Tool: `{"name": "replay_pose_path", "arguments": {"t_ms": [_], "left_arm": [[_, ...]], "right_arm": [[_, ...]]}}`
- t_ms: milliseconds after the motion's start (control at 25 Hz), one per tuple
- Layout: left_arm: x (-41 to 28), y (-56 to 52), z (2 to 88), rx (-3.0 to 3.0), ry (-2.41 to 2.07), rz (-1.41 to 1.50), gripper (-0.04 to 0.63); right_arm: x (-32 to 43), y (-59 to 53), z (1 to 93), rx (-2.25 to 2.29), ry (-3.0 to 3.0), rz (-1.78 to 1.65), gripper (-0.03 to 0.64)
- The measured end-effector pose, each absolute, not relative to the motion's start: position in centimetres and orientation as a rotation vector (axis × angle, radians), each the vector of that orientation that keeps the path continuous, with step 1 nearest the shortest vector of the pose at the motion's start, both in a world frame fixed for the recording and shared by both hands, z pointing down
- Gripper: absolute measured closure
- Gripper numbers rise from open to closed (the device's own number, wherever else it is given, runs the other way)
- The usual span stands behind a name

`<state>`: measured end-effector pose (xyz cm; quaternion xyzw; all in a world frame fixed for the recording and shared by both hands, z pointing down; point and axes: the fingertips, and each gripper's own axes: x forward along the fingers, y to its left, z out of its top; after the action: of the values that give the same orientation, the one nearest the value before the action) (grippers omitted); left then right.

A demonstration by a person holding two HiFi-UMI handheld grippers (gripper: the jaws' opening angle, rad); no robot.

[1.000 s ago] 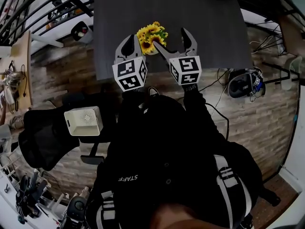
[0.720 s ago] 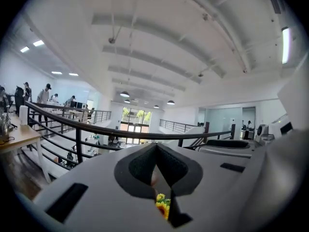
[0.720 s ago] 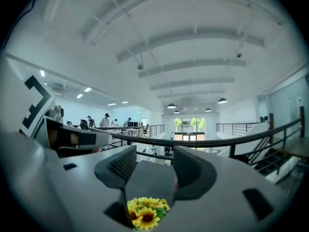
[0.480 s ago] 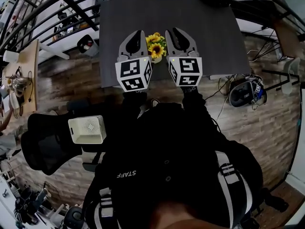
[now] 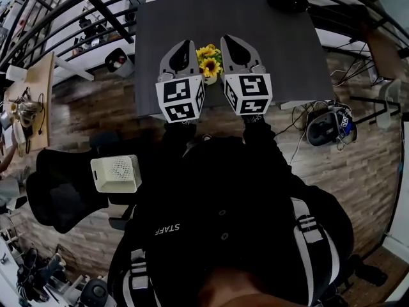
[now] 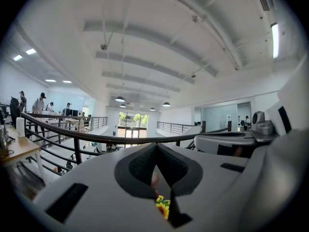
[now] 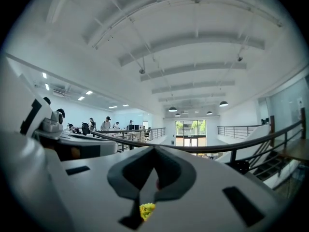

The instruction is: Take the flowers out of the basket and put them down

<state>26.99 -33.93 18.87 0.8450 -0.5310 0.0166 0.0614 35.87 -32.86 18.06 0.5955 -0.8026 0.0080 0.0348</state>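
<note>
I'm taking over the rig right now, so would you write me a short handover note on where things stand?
Left gripper: shut, nothing between its fingers, held level above the table.
Right gripper: has just closed and is shut, with nothing between its fingers. It is also level, beside the left one.
Flowers: in the basket on the grey table. In the head view they show between the two grippers, and neither gripper holds them.
Done: nothing yet, the flowers are not out.
Left: open a gripper, grasp the flowers, lift them out of the basket and put them down on the table.
</note>
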Motion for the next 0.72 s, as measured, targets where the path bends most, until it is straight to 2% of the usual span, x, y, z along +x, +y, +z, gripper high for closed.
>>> {"name": "replay_pose_path", "arguments": {"t_ms": [720], "left_arm": [[26.7, -33.4, 19.4, 2.561, -1.601, 0.05, 0.598]], "right_arm": [[34.6, -32.3, 18.8, 1.778, -2.496, 0.015, 0.603]]}}
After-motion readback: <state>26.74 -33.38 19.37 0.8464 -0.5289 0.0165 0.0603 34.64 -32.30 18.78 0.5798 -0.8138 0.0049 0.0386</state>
